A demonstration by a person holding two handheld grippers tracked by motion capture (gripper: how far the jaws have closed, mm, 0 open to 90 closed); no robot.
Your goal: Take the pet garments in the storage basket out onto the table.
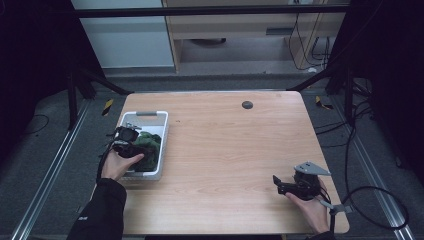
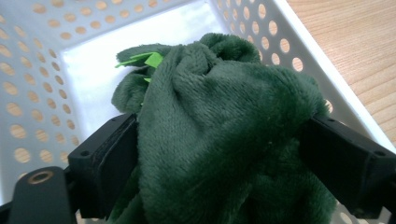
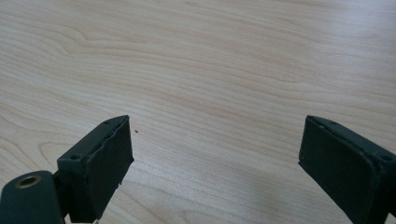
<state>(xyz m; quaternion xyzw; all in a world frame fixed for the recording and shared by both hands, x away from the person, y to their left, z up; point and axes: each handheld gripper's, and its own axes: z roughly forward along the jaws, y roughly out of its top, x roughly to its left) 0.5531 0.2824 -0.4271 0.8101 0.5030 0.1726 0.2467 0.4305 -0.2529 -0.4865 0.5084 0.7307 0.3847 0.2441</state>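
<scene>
At left of frame, the green cloth (image 2: 219, 135) is gripped by the left gripper (image 1: 131, 146) inside the basket (image 1: 148, 117), not yet lifted out; the right gripper (image 3: 215, 172) is spread empty.

Black sleeve, black tongs (image 1: 283, 185), trailing cables

The perforated walls of the white basket (image 1: 161, 145) hem in the green plush cloth (image 2: 219, 126) closely on all sides, leaving room only from above. Right of the basket the wooden surface (image 1: 230, 150) lies open, apart from a small dark disc (image 1: 247, 104) near its far edge.
</scene>
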